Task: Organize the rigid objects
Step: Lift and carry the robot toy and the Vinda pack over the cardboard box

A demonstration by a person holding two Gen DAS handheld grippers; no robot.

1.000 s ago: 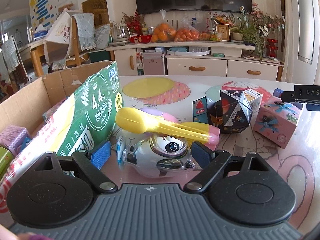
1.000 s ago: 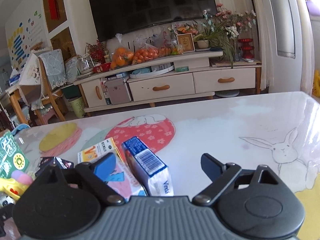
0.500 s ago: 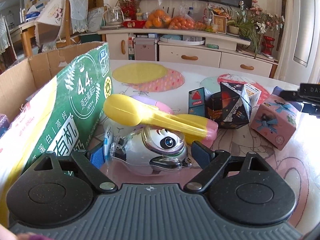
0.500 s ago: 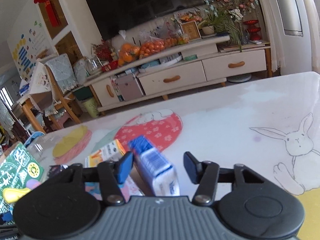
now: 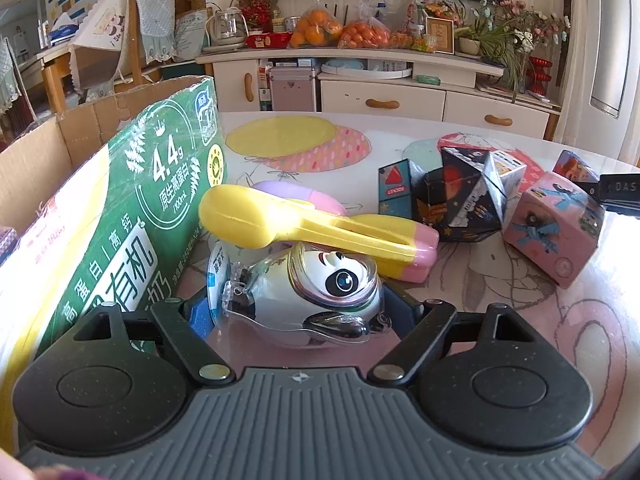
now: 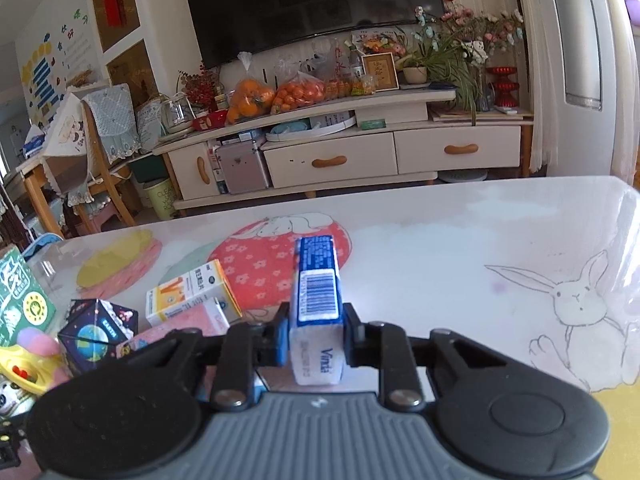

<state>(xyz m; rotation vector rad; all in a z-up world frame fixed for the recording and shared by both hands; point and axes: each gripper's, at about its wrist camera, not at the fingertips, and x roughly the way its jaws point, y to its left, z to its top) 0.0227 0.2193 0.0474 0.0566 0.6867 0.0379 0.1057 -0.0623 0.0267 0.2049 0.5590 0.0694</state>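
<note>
Holding a blue and white box point(image 6: 318, 304) tight in the right gripper point(image 6: 316, 340), with a finger pressed flat on each long side so it cannot slip or twist. Sticking straight out ahead, barcode side up, and looking lifted just off the worktop point(image 6: 460, 248), probably ready to be carried to the cardboard box point(image 5: 80, 128) on the left. Reaching with the left gripper point(image 5: 296, 316) around a shiny panda toy point(image 5: 308, 300), one finger on each side. Cannot tell if those fingers are squeezing yet or only close by, as the toy hides the tips. Lying on its side on the worktop, right next to the green carton point(image 5: 120, 216). Resting across the top of the toy, a yellow and pink plastic toy point(image 5: 312, 228), so likely to tip or slide when the panda comes up. Waiting further back in a bunch: a dark star-print box point(image 5: 460, 200) and a pink box point(image 5: 556, 228), near each other but not tidied away yet.
</note>
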